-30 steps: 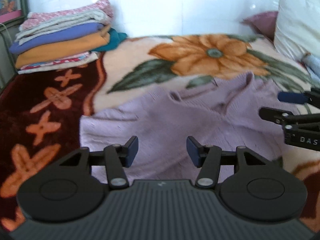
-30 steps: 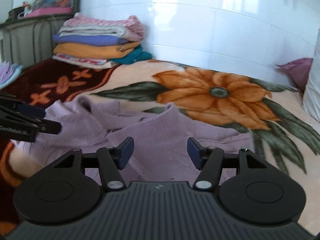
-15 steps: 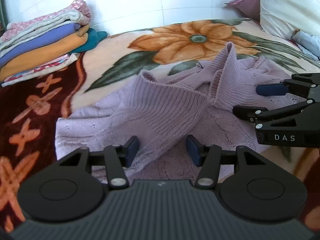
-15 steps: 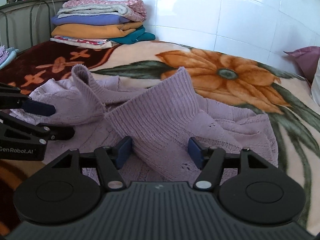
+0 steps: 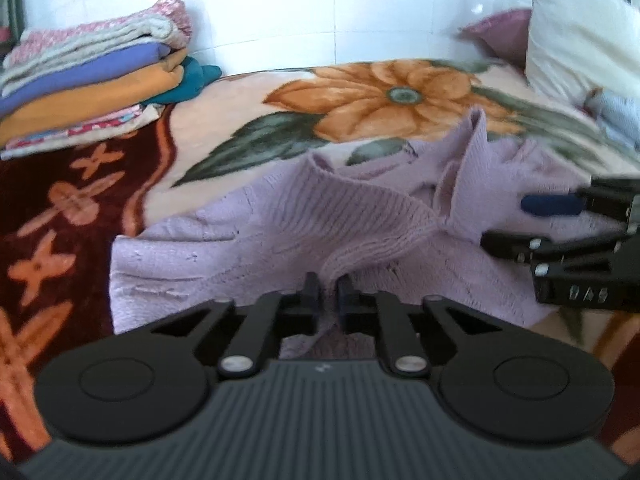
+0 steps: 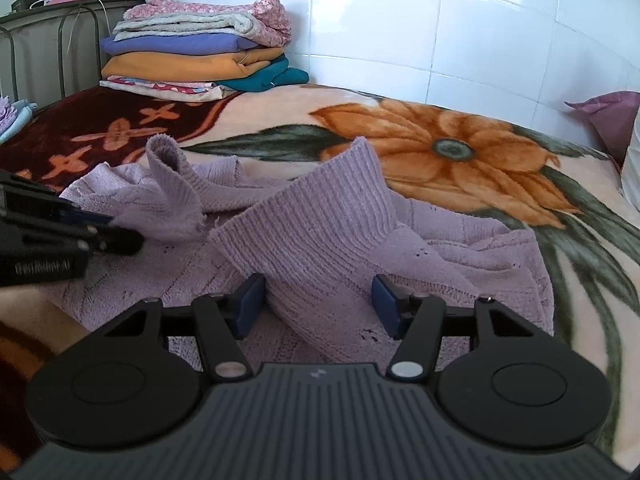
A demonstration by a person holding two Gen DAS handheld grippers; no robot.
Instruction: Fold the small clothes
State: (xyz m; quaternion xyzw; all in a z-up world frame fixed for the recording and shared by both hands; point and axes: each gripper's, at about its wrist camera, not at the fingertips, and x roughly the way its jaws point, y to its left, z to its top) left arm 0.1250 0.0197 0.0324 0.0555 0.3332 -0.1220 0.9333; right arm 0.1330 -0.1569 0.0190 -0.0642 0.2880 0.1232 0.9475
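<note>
A lilac knit sweater (image 5: 224, 256) lies rumpled on the flowered blanket (image 5: 240, 100), with both ribbed sleeves raised over its body. My left gripper (image 5: 329, 292) is shut on the near end of one ribbed sleeve (image 5: 352, 216). In the right wrist view the other ribbed sleeve (image 6: 320, 224) runs between the blue pads of my right gripper (image 6: 318, 306). Its jaws are closing but still stand apart around the fabric. Each gripper also shows at the edge of the other's view, the right gripper (image 5: 504, 222) and the left gripper (image 6: 124, 232).
A stack of folded clothes (image 6: 200, 56) sits at the far left against the tiled wall. A white pillow (image 5: 580, 40) and a purple cushion (image 5: 500, 32) lie at the far right. A metal bed rail (image 6: 60, 40) stands behind the stack.
The left jaws went from wide apart to shut on the ribbed sleeve. Both grippers sank toward the sweater, whose sleeves now stand up from its flat body.
</note>
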